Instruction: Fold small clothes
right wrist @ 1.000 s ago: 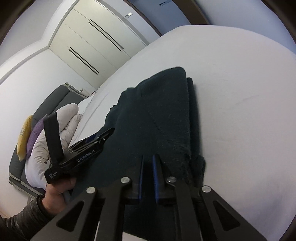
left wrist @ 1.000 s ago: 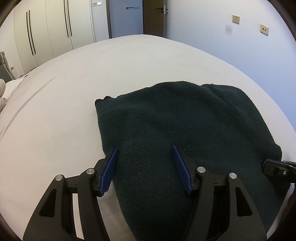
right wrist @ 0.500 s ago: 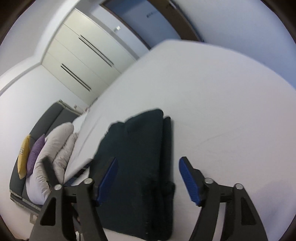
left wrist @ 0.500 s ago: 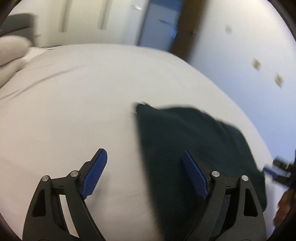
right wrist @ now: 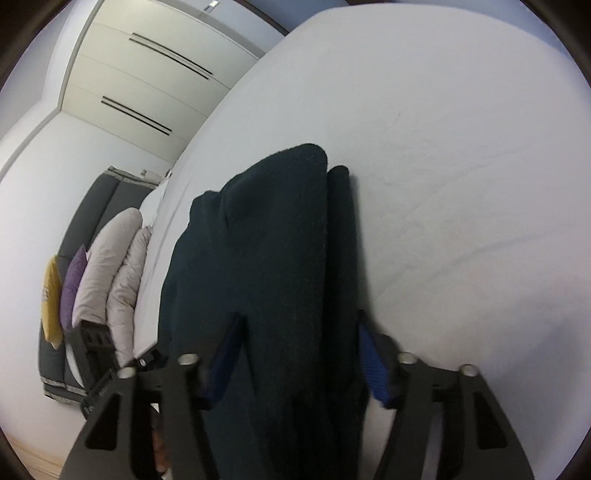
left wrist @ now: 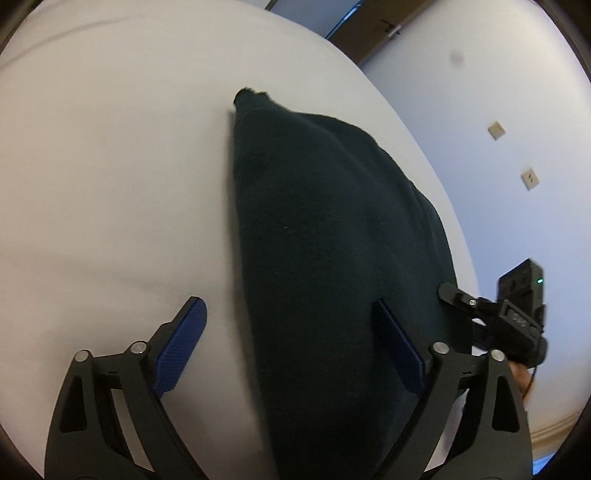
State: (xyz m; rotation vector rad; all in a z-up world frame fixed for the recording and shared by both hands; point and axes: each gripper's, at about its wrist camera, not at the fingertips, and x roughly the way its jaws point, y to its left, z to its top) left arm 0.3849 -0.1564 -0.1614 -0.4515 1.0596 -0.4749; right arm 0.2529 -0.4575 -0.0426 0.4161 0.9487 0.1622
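A dark green knit garment point(left wrist: 325, 240) lies folded in layers on the white bed point(left wrist: 110, 166). My left gripper point(left wrist: 291, 343) is open, hovering over the garment's near left edge, one finger over the sheet, the other over the cloth. My right gripper point(right wrist: 299, 354) is open, its blue pads on either side of the garment's point(right wrist: 273, 258) near end. The right gripper's body shows at the right of the left wrist view point(left wrist: 506, 325); the left one shows at the lower left of the right wrist view point(right wrist: 99, 362).
White wardrobe doors point(right wrist: 140, 81) and a grey sofa with white, purple and yellow cushions point(right wrist: 92, 269) stand beyond the bed's far side. A brown door point(left wrist: 376, 26) and a wall with sockets point(left wrist: 528, 177) lie to the right. The white bed point(right wrist: 461, 184) stretches around the garment.
My right gripper opened from shut and let go of the garment. Both grippers drew back, then came in close again over the garment's near end.
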